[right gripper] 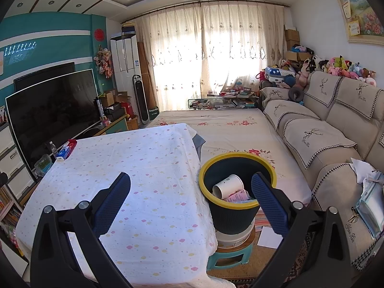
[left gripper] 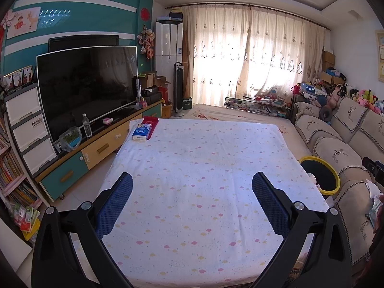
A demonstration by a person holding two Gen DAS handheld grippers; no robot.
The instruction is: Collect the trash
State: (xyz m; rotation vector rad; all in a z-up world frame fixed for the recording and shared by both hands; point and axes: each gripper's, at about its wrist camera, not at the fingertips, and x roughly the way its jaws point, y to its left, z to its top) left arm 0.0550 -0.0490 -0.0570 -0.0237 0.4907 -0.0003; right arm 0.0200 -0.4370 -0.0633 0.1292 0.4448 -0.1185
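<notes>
Both grippers hang over a table covered by a white tablecloth (left gripper: 204,168) printed with small pink and yellow clouds. The left gripper (left gripper: 192,187) has its two blue-padded fingers (left gripper: 115,206) spread wide with nothing between them, above the near half of the cloth. The right gripper (right gripper: 190,187) is likewise spread wide and empty; its left finger (right gripper: 112,204) is over the table's edge, its right finger in front of the bin's rim.

One dark trash bin (right gripper: 232,213) with a yellow rim stands just beside the table's right edge, raised on a white pail and a teal stool (right gripper: 228,256). Inside it lie one white paper cup (right gripper: 228,186) on its side and some pink printed paper (right gripper: 238,195); how many pieces, I cannot tell.

At the far left corner of the table sit one blue tissue pack (left gripper: 141,132) and one red box (left gripper: 151,122), touching each other. One sheet of white paper (right gripper: 270,237) lies on the floor near the stool. A crumpled white tissue (right gripper: 362,169) rests on the sofa (right gripper: 312,144).
</notes>
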